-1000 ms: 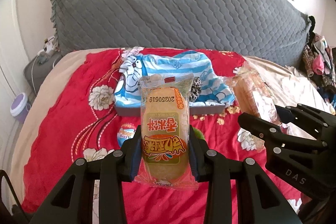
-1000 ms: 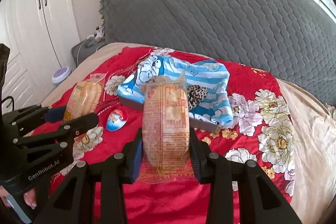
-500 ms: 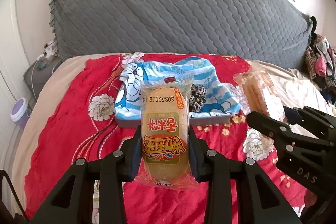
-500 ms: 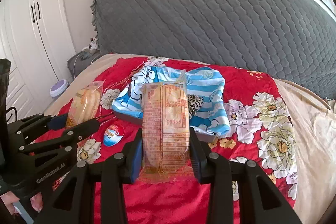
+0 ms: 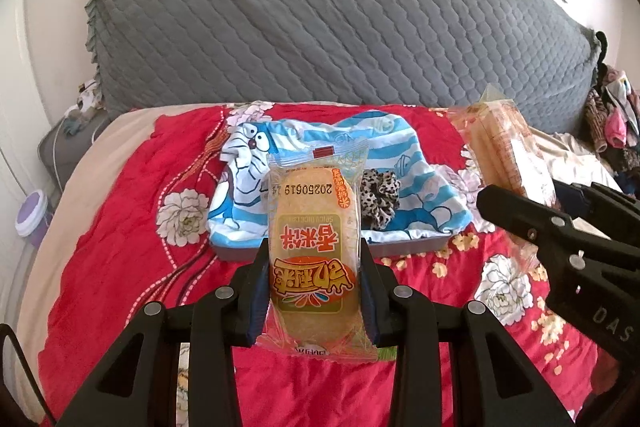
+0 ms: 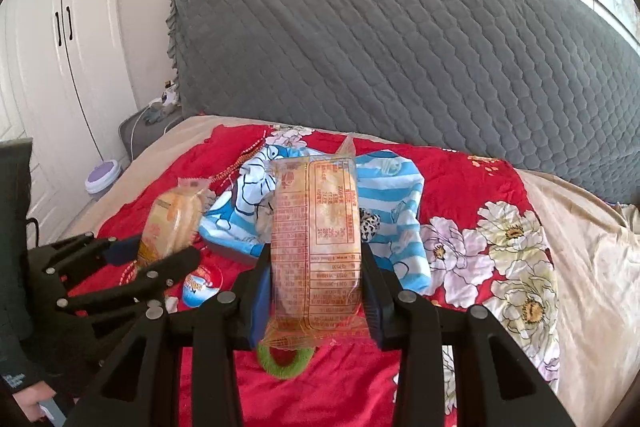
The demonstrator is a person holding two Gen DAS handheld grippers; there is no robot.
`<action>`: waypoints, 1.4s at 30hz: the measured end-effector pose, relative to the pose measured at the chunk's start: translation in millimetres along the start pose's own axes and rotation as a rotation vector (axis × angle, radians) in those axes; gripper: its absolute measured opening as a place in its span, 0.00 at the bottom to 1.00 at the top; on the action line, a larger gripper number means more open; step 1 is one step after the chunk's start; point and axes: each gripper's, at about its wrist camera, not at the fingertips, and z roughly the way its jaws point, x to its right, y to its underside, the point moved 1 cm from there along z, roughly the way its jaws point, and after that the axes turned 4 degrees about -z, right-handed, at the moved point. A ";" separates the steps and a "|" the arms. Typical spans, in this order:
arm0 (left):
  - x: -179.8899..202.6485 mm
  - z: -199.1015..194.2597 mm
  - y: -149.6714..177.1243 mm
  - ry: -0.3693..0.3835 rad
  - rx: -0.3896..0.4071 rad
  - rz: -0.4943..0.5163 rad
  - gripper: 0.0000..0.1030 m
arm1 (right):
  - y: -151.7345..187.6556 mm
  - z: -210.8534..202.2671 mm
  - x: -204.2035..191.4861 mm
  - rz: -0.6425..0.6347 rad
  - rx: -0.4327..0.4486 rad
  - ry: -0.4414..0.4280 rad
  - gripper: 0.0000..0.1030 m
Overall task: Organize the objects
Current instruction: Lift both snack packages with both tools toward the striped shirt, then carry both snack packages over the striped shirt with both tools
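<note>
My left gripper (image 5: 314, 289) is shut on a rice cracker packet (image 5: 314, 239) with an orange and green label, held upright above the red bedspread (image 5: 120, 247). My right gripper (image 6: 316, 291) is shut on a second cracker packet (image 6: 316, 227), its printed back facing the camera. Each gripper shows in the other's view: the right one (image 5: 560, 235) with its packet (image 5: 504, 147) at the right, the left one (image 6: 112, 267) with its packet (image 6: 172, 223) at the left. Ahead lies a grey tray (image 5: 400, 249) draped with a blue striped cartoon cloth (image 5: 380, 143), a leopard scrunchie (image 5: 378, 197) on it.
A grey quilted headboard (image 5: 320, 27) backs the bed. A green ring (image 6: 284, 359) and a small blue-and-white oval pack (image 6: 202, 285) lie on the bedspread near the grippers. A purple-lidded tub (image 5: 32, 217) stands on the floor at the left, white wardrobe doors (image 6: 48, 67) beyond. Clothes (image 5: 616, 123) are heaped at the right.
Both grippers, each still holding its packet, have moved forward toward the tray and headboard. The tray and cloth look larger and nearer now.
</note>
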 end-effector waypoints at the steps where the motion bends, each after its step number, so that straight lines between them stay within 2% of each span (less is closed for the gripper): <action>1: 0.8 3.0 -1.3 0.001 -0.003 0.002 0.38 | -0.2 1.8 0.8 0.003 -0.001 -0.008 0.38; 5: 1.5 11.9 -5.5 0.001 0.003 -0.003 0.38 | -2.4 10.0 4.8 0.008 -0.006 -0.007 0.38; 17: -1.7 44.0 -18.3 -0.022 0.012 0.007 0.38 | -20.8 29.8 13.9 0.005 0.060 -0.002 0.38; 26: -4.4 70.4 -27.8 -0.028 0.034 -0.007 0.38 | -19.8 59.4 28.1 0.010 0.051 0.024 0.38; 42: -7.5 114.0 -38.5 -0.045 0.033 0.001 0.38 | -18.5 99.0 30.2 0.008 0.113 0.032 0.38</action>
